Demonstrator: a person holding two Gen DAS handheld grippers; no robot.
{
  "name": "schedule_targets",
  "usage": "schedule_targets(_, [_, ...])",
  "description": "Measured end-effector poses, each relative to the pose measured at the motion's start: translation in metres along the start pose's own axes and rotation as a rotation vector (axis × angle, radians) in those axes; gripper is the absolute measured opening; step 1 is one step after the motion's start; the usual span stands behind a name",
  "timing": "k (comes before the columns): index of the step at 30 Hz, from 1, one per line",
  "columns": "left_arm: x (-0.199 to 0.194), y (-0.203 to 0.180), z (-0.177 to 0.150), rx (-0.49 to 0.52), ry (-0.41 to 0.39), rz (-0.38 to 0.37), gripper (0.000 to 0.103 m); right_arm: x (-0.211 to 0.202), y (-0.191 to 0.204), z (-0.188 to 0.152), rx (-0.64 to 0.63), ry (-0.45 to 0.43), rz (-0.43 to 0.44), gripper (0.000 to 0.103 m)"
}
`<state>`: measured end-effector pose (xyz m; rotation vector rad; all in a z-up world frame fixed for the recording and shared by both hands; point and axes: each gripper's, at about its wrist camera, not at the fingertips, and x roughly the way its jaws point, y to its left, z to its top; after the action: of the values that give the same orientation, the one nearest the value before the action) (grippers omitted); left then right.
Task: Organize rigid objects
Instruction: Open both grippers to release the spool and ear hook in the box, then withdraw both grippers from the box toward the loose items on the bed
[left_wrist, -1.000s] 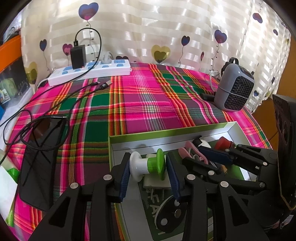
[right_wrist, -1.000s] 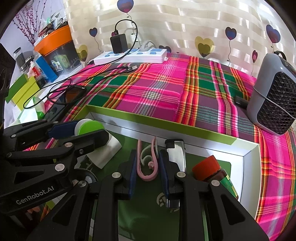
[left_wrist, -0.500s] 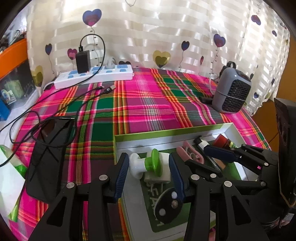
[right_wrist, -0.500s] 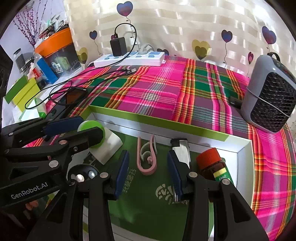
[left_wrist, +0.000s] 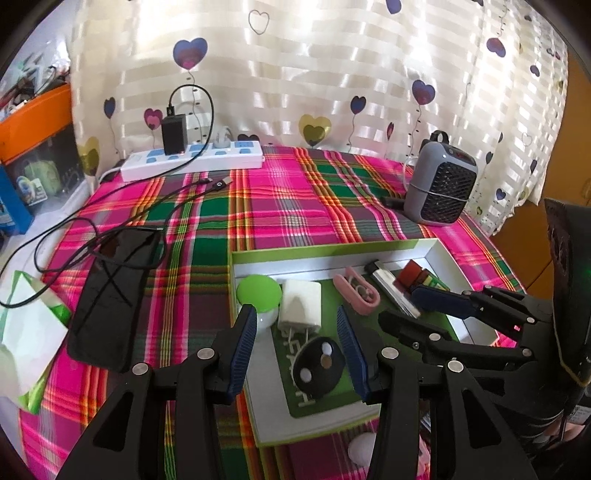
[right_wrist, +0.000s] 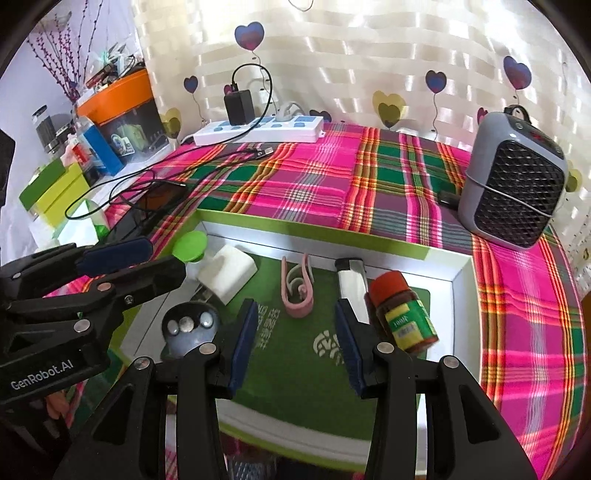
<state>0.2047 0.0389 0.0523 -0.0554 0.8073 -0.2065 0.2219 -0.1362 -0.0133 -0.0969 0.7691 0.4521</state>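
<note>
Left claw (left_wrist: 297, 332) agape above box (left_wrist: 332, 253); heater (left_wrist: 441, 184), phone (left_wrist: 110, 299) well clear

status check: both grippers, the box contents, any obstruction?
Left gripper open, empty. Right gripper open, empty. Green-capped piece, pink clip, lighter and red-capped bottle lie in the box. Nothing blocking.
</note>
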Motion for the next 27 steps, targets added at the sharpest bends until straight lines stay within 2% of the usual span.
schedule_targets(10, [-0.024,-0.003,-0.016,0.004,-0.030,0.019,0.045,-0.023,0.004,-0.012,0.007,-0.034,0.002,0.044])
schedule_targets(27, [-0.058,-0.002,-0.049,-0.017,-0.049,-0.010,0.045,-0.062,0.002,-0.042,0.034,-0.087,-0.003,0.044])
